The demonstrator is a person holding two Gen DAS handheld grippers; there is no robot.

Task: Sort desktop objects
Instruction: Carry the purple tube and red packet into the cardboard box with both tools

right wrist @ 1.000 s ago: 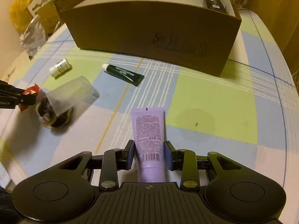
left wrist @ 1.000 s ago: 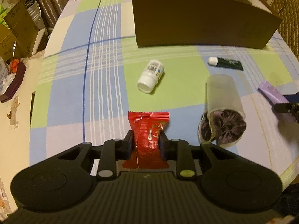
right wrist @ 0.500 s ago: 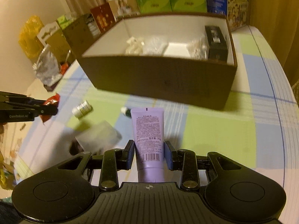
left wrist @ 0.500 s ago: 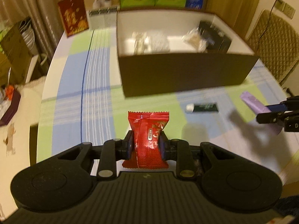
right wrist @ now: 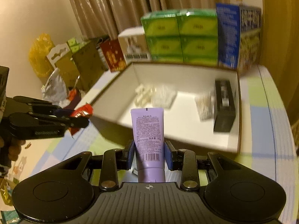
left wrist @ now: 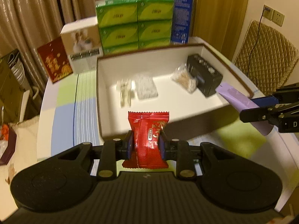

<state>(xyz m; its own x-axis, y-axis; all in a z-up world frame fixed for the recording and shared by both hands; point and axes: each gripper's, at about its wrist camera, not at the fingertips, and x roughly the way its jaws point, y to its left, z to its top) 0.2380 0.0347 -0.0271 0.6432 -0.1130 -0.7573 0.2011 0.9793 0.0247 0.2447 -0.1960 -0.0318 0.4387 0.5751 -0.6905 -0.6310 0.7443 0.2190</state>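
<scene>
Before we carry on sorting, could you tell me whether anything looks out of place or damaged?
Nothing stands out: the left claw grips an intact red packet, the right claw an intact purple tube, near the open box.

Two wrist-mounted fisheye views, each looking forward and downward along its own gripper fingers. Left wrist view: the left gripper [left wrist: 146, 145] fills the near foreground; the camera faces the open box [left wrist: 104, 100] from its near-left side, with the checked tablecloth [left wrist: 63, 119] at left and the right gripper [left wrist: 261, 110] entering at the right edge. Right wrist view: the right gripper [right wrist: 149, 154] lies in the foreground; the camera faces the same box [right wrist: 238, 123] from its near-right side, the left gripper [right wrist: 80, 118] entering at left. Both views share the box interior, the green cartons [left wrist: 134, 22] behind it and the curtain [right wrist: 115, 5]; the contents are blurred, apparently by motion.
</scene>
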